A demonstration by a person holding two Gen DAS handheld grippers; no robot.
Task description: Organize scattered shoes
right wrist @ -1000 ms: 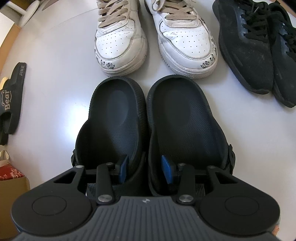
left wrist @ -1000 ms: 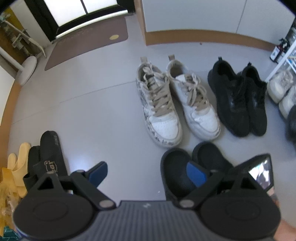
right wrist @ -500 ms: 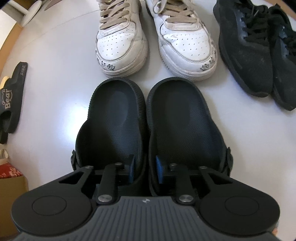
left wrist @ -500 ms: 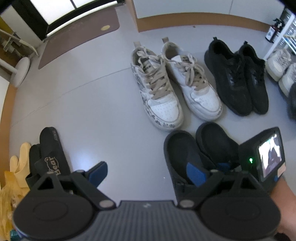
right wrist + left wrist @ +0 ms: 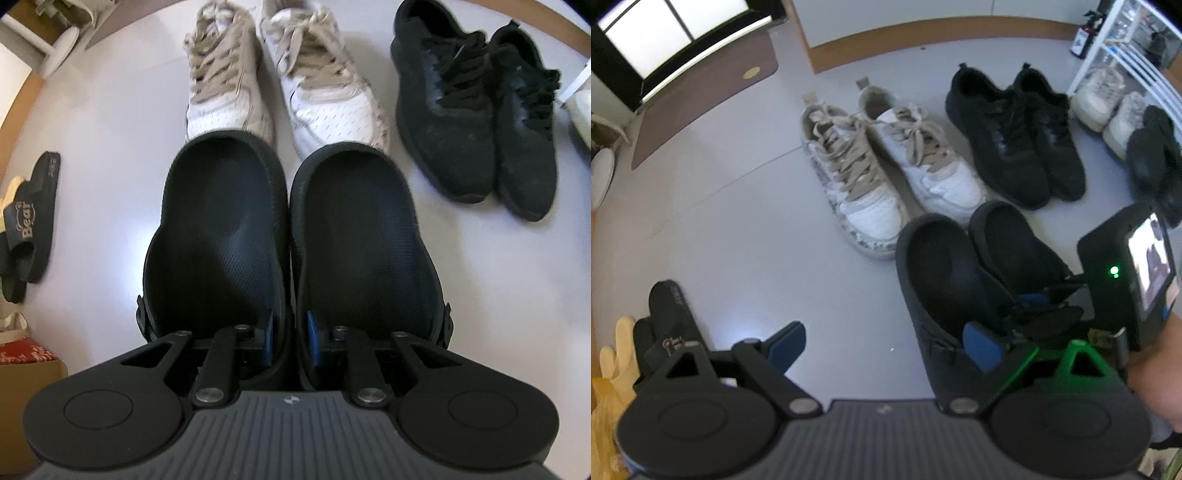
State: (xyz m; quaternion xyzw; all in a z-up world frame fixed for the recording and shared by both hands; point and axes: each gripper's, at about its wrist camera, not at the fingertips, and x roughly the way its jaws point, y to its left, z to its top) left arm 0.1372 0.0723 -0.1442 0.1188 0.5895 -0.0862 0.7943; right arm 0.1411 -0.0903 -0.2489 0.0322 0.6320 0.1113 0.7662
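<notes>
Since the earlier frames, the right tongs (image 5: pixel 290 330) have been closing and now clamp the two inner walls of the black clogs (image 5: pixel 288 236) together, and the pair appears lifted a little off the grey floor (image 5: pixel 110 147). Both clogs lie side by side, long axes parallel, open heels pointing far toward the white sneakers (image 5: pixel 284 77). To the right of those stand the black sneakers (image 5: pixel 476 107). At the left lie black slides (image 5: pixel 27 225). The left tongs (image 5: pixel 882 343) are wide apart, holding nothing.
</notes>
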